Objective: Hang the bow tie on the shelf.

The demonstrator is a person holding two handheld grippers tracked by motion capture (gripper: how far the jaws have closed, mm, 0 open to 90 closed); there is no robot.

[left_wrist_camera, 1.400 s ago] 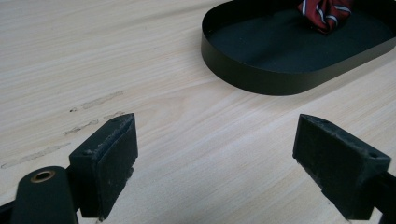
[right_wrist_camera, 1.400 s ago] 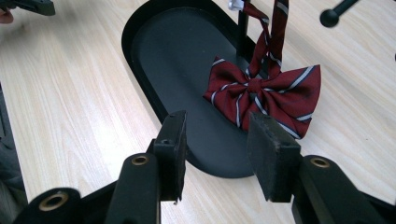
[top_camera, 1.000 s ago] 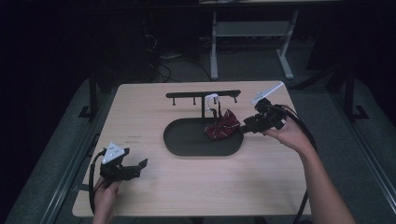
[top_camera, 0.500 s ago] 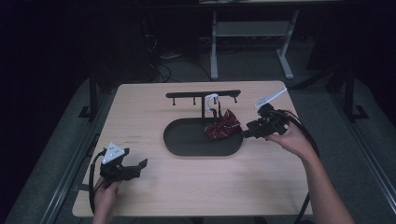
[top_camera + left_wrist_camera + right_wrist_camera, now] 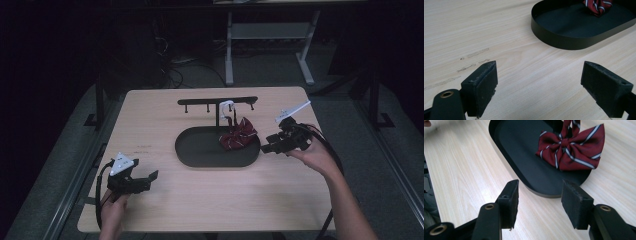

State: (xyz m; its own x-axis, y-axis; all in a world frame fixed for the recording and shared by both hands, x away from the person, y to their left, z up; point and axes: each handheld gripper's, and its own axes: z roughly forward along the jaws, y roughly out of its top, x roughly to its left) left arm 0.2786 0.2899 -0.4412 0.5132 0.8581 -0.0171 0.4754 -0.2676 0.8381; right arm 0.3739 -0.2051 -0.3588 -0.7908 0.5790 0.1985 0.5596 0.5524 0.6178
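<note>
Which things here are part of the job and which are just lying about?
Part of the job: bow tie, black tray, hook stand, right gripper, its jaws just opened, nothing between them.
Lying about: left gripper waiting open, desk frame behind, floor cables.

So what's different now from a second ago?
The right gripper has drawn a little back from the red striped bow tie toward the table's right edge, its fingers just opening with nothing between them. The bow tie, the black oval metal tray and the left gripper stayed put.
</note>
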